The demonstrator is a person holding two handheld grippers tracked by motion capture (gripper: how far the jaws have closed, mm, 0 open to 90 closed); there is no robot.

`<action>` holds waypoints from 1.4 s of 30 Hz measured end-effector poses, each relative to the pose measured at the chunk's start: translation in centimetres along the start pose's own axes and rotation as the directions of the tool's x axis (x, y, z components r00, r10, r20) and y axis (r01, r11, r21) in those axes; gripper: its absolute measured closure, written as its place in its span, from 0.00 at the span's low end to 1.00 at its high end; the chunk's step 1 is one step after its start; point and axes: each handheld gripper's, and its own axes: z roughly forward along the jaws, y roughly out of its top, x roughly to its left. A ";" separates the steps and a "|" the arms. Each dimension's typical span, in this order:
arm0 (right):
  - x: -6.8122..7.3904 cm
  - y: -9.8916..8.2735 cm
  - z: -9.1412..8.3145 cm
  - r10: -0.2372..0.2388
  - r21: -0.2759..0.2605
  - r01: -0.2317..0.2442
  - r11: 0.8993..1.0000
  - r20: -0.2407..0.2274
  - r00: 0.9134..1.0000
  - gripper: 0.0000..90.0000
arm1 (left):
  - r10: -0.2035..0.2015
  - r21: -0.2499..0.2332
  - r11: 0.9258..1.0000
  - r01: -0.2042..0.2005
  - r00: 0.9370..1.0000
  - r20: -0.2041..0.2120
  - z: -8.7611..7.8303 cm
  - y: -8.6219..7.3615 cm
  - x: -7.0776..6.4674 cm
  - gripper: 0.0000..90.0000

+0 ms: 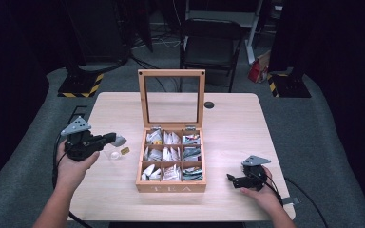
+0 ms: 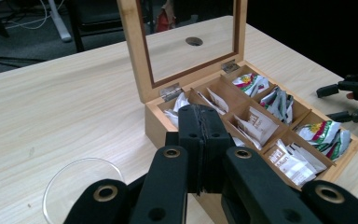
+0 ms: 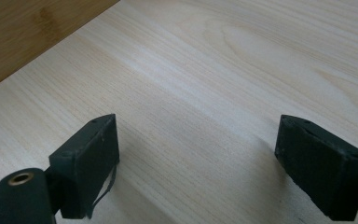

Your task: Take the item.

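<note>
- The left gripper [image 2: 200, 140] has its two black jaws pressed tight together. I can see no tea bag or anything else between them.
- It hangs above the table [image 1: 247, 142], to the left of the tea box [image 1: 171, 186], and it points toward the box.
- Just under it sits a small round glass dish [image 2: 74, 186]. The dish looks empty in the left gripper view.
- In the high view a little yellow thing [image 1: 124, 150] lies beside the dish. It is too small to say what it is.
- The right gripper [image 1: 234, 180] rests low on the table, to the right of the box. Its jaws are spread wide apart, with only bare wood between them.
- The wooden tea box stands in the middle of the table. Its lid [image 1: 172, 97] with the see-through pane stands straight up.
- Inside are nine little boxes, all with tea bags [image 2: 256, 126] in them.
- I think the job is to put a tea bag in the dish. The lid is already up, so that part is done.
- What is left: reach in, pinch one bag, and carry it over to the dish.
</note>
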 end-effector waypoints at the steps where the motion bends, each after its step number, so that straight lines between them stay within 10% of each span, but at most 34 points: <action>1: 0.0 0.0 0.0 0.000 0.000 0.000 1.000 -0.001 1.000 0.14 | -0.006 -0.002 1.000 0.006 1.000 -0.006 0.0 0.0 0.1 0.99; 42: 0.0 0.0 0.0 0.000 0.000 0.000 1.000 -0.001 1.000 0.14 | -0.100 0.004 0.995 0.102 0.985 -0.141 0.1 -0.6 4.8 0.99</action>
